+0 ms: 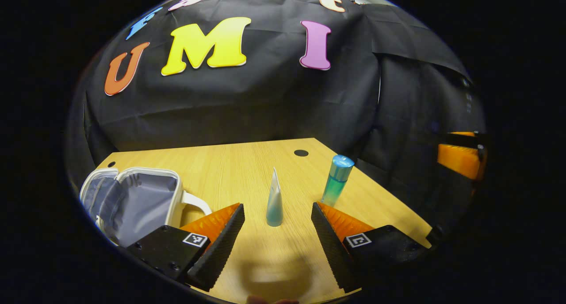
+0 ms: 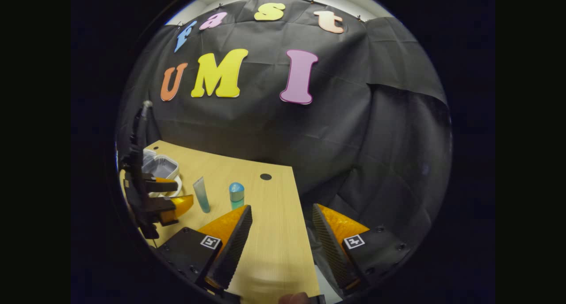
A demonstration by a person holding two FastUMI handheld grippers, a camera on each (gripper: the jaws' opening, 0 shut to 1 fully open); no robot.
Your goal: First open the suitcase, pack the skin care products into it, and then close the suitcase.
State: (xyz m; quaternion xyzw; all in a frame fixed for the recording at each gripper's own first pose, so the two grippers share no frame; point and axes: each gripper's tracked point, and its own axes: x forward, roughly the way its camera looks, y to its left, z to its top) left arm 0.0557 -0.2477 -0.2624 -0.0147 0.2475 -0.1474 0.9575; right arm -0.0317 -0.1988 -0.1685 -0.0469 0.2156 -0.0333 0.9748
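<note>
The small white suitcase [image 1: 132, 202] lies open at the table's left, its grey lining showing; it also appears far left in the right gripper view [image 2: 160, 164]. A translucent teal tube [image 1: 274, 202] stands cap-down right ahead of my left gripper [image 1: 277, 211], which is open with the tube just beyond its fingertips. A green bottle with a blue cap [image 1: 337, 180] stands upright to the tube's right. My right gripper [image 2: 281, 215] is open over the table's right edge, holding nothing. From there the tube [image 2: 201, 194], the bottle [image 2: 236, 195] and the left gripper [image 2: 166, 195] show.
The wooden table [image 1: 247, 162] has a dark round hole [image 1: 301, 153] near its back edge. Its right edge [image 2: 300, 233] drops off to black cloth. The right gripper [image 1: 460, 155] shows far right in the left gripper view.
</note>
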